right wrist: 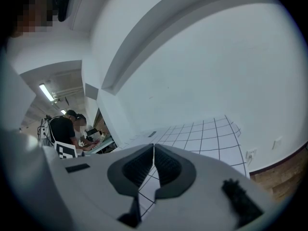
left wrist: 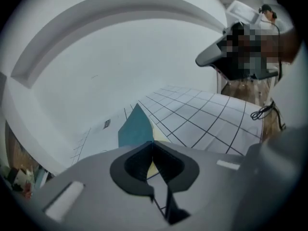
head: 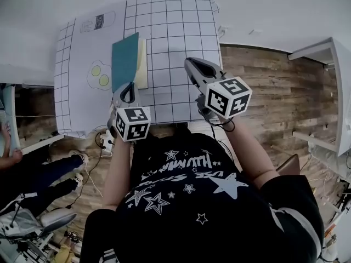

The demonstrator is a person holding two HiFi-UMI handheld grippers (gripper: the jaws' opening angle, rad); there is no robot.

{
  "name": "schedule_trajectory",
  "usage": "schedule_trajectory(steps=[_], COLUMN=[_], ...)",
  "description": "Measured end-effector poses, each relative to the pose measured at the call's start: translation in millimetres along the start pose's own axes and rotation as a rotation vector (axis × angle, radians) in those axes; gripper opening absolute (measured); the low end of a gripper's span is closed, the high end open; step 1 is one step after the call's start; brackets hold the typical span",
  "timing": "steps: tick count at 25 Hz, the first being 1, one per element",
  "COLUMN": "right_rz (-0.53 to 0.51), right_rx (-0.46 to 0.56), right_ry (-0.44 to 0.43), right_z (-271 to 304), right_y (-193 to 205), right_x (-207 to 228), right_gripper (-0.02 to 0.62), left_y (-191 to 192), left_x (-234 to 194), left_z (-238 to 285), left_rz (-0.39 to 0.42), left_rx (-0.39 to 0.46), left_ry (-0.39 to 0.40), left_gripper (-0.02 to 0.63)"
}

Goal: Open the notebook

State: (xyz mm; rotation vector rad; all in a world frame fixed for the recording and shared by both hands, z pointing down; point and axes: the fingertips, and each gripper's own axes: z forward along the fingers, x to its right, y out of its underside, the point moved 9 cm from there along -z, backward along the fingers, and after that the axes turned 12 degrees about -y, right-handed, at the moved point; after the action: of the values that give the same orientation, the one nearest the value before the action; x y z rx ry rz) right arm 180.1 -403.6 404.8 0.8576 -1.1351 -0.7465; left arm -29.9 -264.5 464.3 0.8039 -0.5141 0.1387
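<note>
Left gripper point(head: 126, 87) is closed on the near edge of the teal card cover point(head: 125, 58) of the rectangular paper notebook point(left wrist: 134, 129), which lies just ahead of it on the white gridded tabletop point(head: 175, 37). Pale yellow pages point(head: 143, 64) show beneath the raised cover.

Judgement: swing the cover over about its bound edge, gripping that one sheet only and not dragging the block.

Right gripper point(right wrist: 153, 150), closed and empty, hovers to the right, free to pin the pages. A printed egg outline point(head: 98, 73) lies left of the left gripper. The swing path appears unobstructed.
</note>
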Motion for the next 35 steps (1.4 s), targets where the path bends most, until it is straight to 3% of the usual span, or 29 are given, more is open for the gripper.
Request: schedule_trajectory(steps=[8,14,21,26,30,35], right_rz=[-0.025,-0.047,-0.071,-0.075,-0.075,-0.067], right_rx=[-0.002,-0.008,-0.043,-0.067,-0.085,-0.084], right_ry=[-0.004,0.003,0.03,0.069,0.094,0.124], right_z=[39.1,75.5,115.7,140.3,156.8,169.8], right_y=[-5.7,-9.3,-8.0,-7.6,-5.5,-3.6], right_x=[-33.6,-57.5,-85.3,-100.9,-111.8,-121.2], right_gripper=[0.017,0.017,0.017,0.017,0.017,0.017], left_y=[12.6,48.4,105.5,142.5,159.9,158.1], left_x=[-86.8,-142.2,-188.7,-203.3,-204.2,-194.5], left_z=[-21.8,-16.1,10.9,38.0,54.5,62.4], left_rz=[-0.291,-0.411,-0.584,-0.679,-0.68,-0.394], left_rx=[0.085,0.131,0.082,0.032,0.002,-0.01], left_ry=[0.042,0.111,0.197,0.306,0.351,0.229], left_gripper=[0.014,0.014,0.018,0.028,0.045,0.127])
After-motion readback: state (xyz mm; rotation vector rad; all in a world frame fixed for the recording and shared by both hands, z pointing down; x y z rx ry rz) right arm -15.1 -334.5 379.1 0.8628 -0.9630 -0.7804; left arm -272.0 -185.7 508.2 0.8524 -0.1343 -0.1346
